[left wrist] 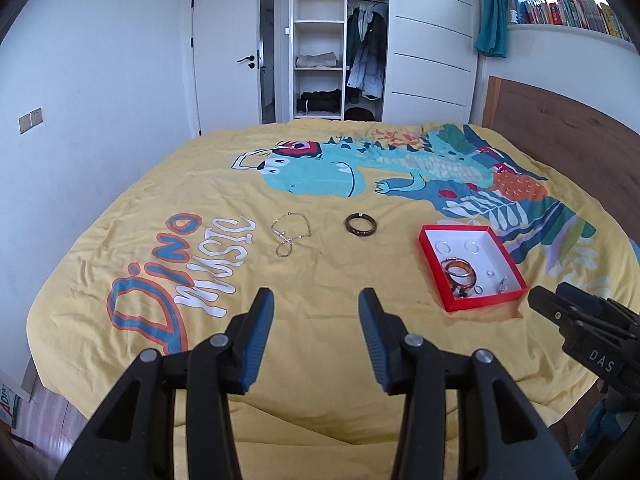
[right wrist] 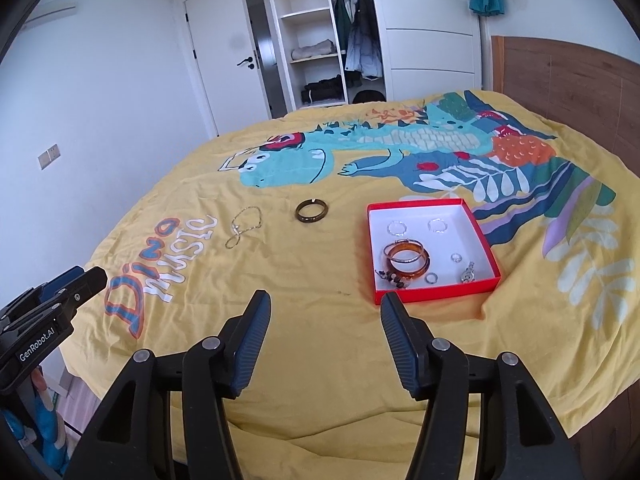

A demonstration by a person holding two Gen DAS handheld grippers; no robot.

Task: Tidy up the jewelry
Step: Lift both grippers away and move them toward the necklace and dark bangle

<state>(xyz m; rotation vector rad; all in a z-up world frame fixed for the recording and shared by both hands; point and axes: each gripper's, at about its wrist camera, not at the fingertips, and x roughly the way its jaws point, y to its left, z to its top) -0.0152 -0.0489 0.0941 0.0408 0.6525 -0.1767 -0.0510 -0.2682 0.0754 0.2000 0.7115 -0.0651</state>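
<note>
Rings and bangles already laid in red box (right wrist: 476, 240), right on bed; dark bangle (right wrist: 312, 211) and chain (right wrist: 244, 226) left outside, far left; left claw (left wrist: 316, 312) and right claw (right wrist: 325, 316) held spread, empty.

A home bedroom: bed (left wrist: 320, 200), open wardrobe (left wrist: 340, 40), wooden headboard (left wrist: 560, 120).

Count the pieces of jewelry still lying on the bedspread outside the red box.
2. A thin gold chain lies beside the "Dino Music" print, and a dark round bangle lies between it and the red cardboard box. None looks hidden.
</note>
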